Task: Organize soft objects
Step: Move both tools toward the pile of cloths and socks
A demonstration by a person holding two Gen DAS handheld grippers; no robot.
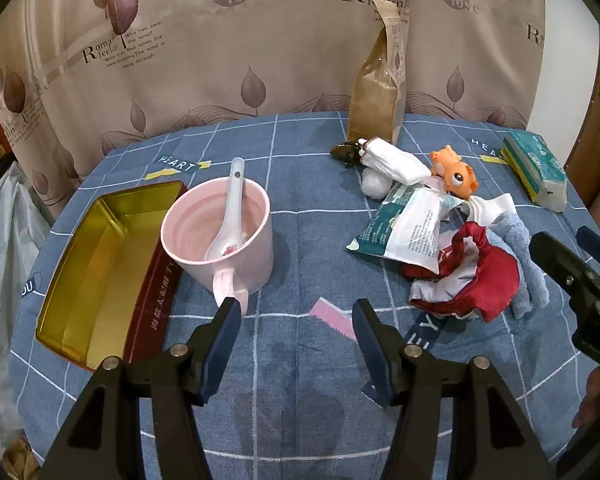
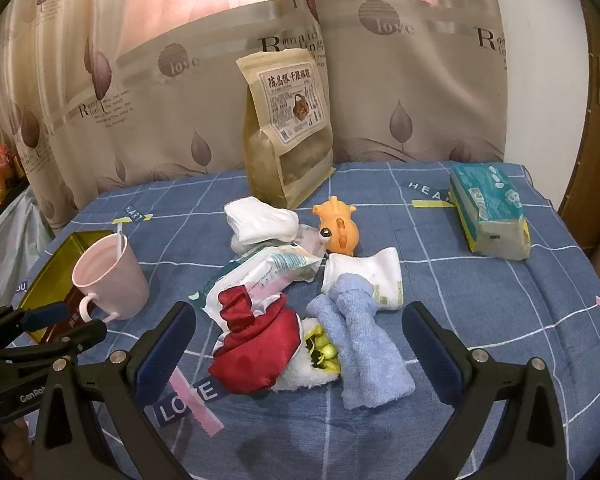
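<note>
My left gripper point(image 1: 296, 320) hangs over the blue checked tablecloth point(image 1: 300, 184) with its jaws spread wide and nothing between them, only bare cloth. Just beyond its left finger stands the pale pink ceramic mug point(image 1: 220, 236) with a white spoon point(image 1: 230, 208) leaning inside, and left of that lies the open gold-lined rectangular tin point(image 1: 96, 268).

My right gripper point(image 2: 300, 336) is spread wide too, empty, aimed straight at the heap of soft things. Between its fingers and just beyond them lies the dark red satin pouch point(image 2: 256, 348), with the light blue rolled towel point(image 2: 364, 344) touching the heap on the right and a white fleecy cloth point(image 2: 304, 376) tucked underneath. Farther off sit a crumpled white and green plastic wrapper point(image 2: 268, 276), a folded white cloth point(image 2: 364, 276), a rolled white sock point(image 2: 260, 224) and an orange plastic toy animal point(image 2: 338, 226). At the far edge stands a tan snack pouch point(image 2: 288, 128); far right lies a green pack of tissues point(image 2: 488, 208).
</note>
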